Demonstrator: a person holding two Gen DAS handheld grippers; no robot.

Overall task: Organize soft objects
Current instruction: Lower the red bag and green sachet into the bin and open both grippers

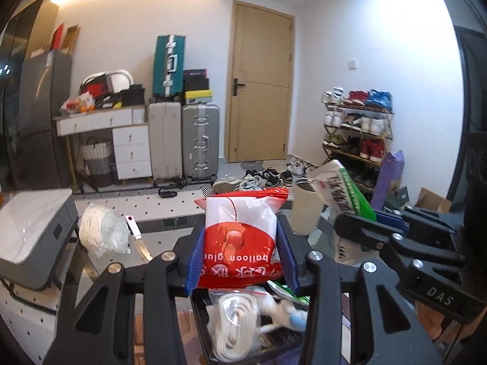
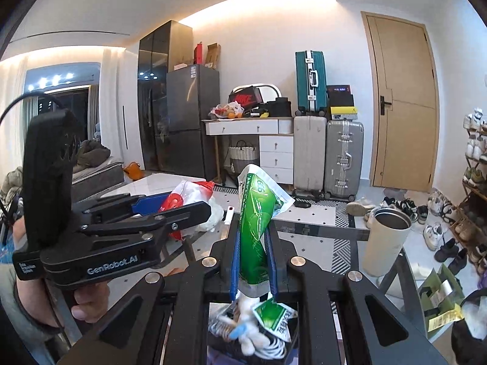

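My left gripper (image 1: 240,255) is shut on a red and white "balloon glue" bag (image 1: 240,234), held up above a black bin (image 1: 286,340) with coiled white cable (image 1: 234,325) and other packets. My right gripper (image 2: 254,258) is shut on a green and white pouch (image 2: 257,213), held upright over the same bin (image 2: 219,349), where a green packet (image 2: 274,316) and a small white plush (image 2: 252,334) lie. The right gripper shows at the right of the left wrist view (image 1: 365,222) with its pouch (image 1: 341,188). The left gripper shows at the left of the right wrist view (image 2: 170,210).
A beige tumbler (image 1: 306,210) (image 2: 385,240) stands on the glass table (image 1: 164,237). A bagged white coil (image 1: 103,231) and a small white device (image 1: 133,226) lie at left. A grey box (image 1: 33,231) sits far left. Suitcases, a shoe rack and scattered shoes stand beyond.
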